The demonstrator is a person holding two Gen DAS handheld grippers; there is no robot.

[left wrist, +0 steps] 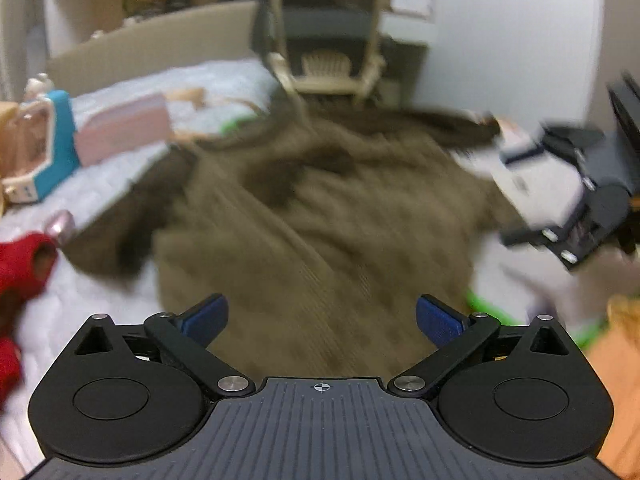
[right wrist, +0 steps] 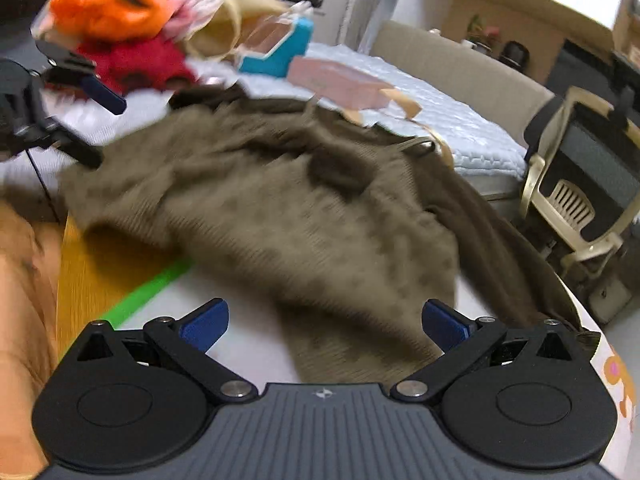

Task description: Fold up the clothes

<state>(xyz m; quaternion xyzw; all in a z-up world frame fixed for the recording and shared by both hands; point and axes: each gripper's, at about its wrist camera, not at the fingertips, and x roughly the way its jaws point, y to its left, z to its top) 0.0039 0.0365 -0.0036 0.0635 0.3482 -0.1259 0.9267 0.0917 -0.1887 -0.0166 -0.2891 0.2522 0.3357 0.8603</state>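
Observation:
A brown knitted sweater lies rumpled across a white table, motion-blurred in both views. In the left wrist view my left gripper hovers over the sweater's near part, its blue pads wide apart with nothing between them. The right gripper shows there at the far right edge, beside the sweater. In the right wrist view the sweater spreads ahead, one dark sleeve trailing off the table's right side. My right gripper is open above the sweater's near hem. The left gripper appears at the far left, open.
A red garment lies at the left, with an orange one behind it. A pink box and a blue-and-white toy sit on the bed. A beige chair stands past the table. A green strip edges the white tabletop.

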